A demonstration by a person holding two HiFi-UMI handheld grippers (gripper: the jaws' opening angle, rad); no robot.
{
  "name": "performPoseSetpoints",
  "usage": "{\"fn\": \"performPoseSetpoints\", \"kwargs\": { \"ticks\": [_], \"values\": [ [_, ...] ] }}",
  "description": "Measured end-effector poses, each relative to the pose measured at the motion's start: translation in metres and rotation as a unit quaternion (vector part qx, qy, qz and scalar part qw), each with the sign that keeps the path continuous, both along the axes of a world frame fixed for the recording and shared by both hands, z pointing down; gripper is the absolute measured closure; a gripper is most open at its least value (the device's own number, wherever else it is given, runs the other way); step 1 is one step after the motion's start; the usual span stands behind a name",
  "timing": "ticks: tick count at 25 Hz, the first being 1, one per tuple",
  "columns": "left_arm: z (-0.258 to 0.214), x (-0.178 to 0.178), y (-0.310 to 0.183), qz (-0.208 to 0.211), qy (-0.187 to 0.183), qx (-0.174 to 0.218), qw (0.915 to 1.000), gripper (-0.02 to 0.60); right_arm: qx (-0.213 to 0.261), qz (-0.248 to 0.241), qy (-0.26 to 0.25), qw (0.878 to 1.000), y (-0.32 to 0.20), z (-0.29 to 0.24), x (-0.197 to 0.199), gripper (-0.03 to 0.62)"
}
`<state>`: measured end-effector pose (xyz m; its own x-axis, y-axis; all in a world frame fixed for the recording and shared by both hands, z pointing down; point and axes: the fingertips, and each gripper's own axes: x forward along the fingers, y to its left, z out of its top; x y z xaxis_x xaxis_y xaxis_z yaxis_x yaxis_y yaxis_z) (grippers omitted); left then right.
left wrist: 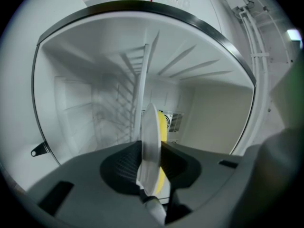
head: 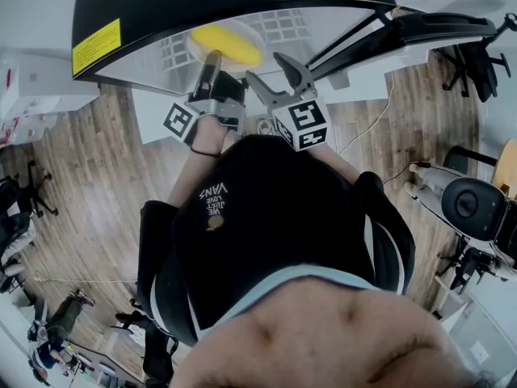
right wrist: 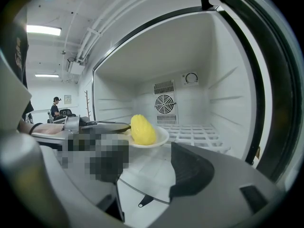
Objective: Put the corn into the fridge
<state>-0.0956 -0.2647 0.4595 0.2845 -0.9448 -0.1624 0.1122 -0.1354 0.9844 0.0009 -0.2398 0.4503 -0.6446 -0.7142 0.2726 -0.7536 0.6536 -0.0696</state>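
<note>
A: Left gripper [left wrist: 152, 179]?
B: Jaws closed on the white plate [right wrist: 161, 137] at its rim. The plate sat level, reached into the fridge [right wrist: 228, 80], with the corn [right wrist: 142, 129] on it.
A: Right gripper [right wrist: 147, 175]?
B: Jaws apart, empty. It sat at 3 o'clock of the left, facing the fridge.

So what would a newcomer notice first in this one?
The bright yellow corn on a white plate stands out, held by its rim in the left gripper inside the open white fridge. The right gripper hangs beside it at the fridge mouth, jaws apart with nothing between them.
</note>
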Motion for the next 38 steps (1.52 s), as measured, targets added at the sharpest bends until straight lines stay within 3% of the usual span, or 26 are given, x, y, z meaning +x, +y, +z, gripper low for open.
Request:
{"fn": "performPoseSetpoints", "kwargs": {
  "ticks": [38],
  "values": [
    [-0.002, -0.001, 0.001, 0.021, 0.023, 0.013, 0.9994, 0.485, -0.004, 0.008, -0.006, 1.000, -0.017, 0.001, 0.003, 0.315]
  ]
}}
